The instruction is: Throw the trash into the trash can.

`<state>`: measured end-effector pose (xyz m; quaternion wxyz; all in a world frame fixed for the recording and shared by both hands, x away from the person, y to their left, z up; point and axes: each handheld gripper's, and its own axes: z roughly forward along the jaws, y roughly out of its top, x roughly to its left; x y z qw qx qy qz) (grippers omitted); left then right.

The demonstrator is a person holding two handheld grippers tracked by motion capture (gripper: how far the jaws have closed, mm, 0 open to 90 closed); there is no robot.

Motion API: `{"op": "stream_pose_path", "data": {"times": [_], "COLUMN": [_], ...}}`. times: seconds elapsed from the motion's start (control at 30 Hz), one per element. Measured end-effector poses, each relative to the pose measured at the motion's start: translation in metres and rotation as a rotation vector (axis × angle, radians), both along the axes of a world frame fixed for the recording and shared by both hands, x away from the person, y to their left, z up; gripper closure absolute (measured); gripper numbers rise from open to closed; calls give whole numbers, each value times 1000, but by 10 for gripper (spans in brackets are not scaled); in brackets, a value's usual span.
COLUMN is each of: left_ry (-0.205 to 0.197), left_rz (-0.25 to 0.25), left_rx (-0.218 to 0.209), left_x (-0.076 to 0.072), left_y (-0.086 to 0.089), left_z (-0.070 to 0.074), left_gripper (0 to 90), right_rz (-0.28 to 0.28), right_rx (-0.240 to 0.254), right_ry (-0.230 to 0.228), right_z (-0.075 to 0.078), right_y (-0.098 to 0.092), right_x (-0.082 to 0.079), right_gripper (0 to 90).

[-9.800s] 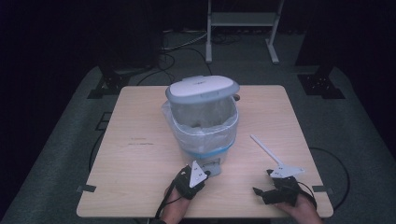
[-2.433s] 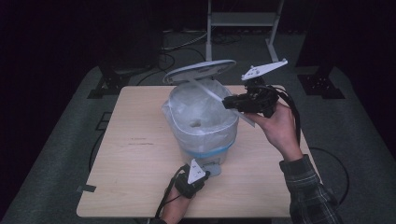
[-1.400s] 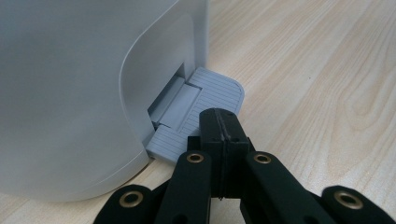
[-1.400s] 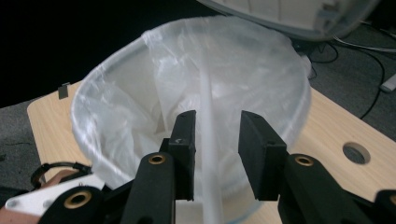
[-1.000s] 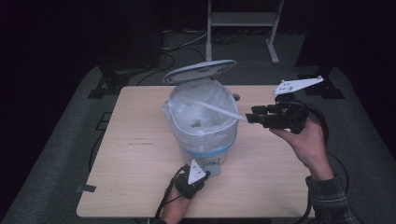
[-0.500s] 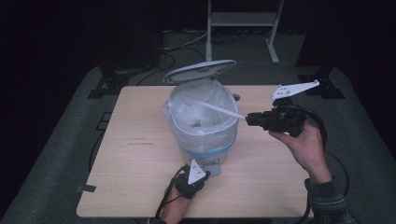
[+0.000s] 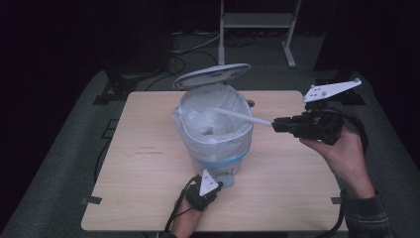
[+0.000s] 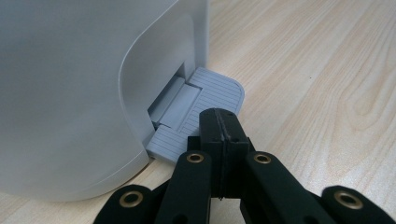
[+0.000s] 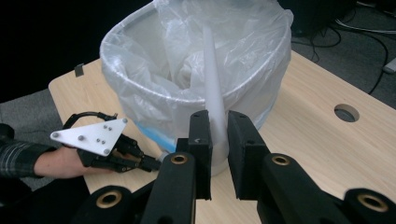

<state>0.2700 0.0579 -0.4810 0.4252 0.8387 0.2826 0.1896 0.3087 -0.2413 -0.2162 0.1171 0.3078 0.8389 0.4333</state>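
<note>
A white pedal bin (image 7: 214, 151) lined with a clear bag stands mid-table, its lid (image 7: 213, 75) tilted up. My left gripper (image 8: 220, 123) is shut with nothing between its jaws, and its tips press on the bin's grey ribbed pedal (image 8: 219, 91); it sits at the bin's near side (image 7: 218, 183). My right gripper (image 7: 275, 123) is held in the air to the right of the bin, shut on the thick end of a long white tapered stick (image 7: 242, 117). The stick (image 9: 211, 70) points over the rim (image 9: 140, 84) into the bag.
The wooden table (image 7: 148, 124) has bare room left and right of the bin and a round cable hole (image 9: 346, 112) near its far edge. A metal stand (image 7: 257, 20) and cables lie on the dark floor behind.
The right gripper's jaws have closed on the stick's end, and the hand has drifted slightly right and up. Left gripper, pedal and raised lid are unchanged.
</note>
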Motion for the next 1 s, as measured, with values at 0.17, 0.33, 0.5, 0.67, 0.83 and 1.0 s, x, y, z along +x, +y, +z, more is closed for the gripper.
{"op": "stream_pose_path", "data": {"times": [0.17, 0.33, 0.5, 0.67, 0.83, 1.0], "left_ry": [0, 0, -1, 0, 1, 2], "left_rz": [2, 0, -2, 0, -1, -7], "left_rx": [-2, 0, 5, -1, -2, 7], "left_x": [0, 0, 0, 0, 0, 0], "left_y": [0, 0, 0, 0, 0, 1], "left_z": [0, 0, 0, 0, 0, 1], "left_gripper": [900, 900, 900, 900, 900, 900], "right_rz": [6, 13, 16, 21, 25, 37], "right_rx": [-22, -21, -16, -19, -46, -81], "right_ry": [2, 1, 3, 15, 28, 46], "right_z": [6, 8, 9, 8, 4, -8], "right_y": [1, 14, 25, 44, 67, 89], "right_x": [-2, 7, 17, 31, 46, 60], "right_gripper": [796, 796, 796, 797, 800, 801]}}
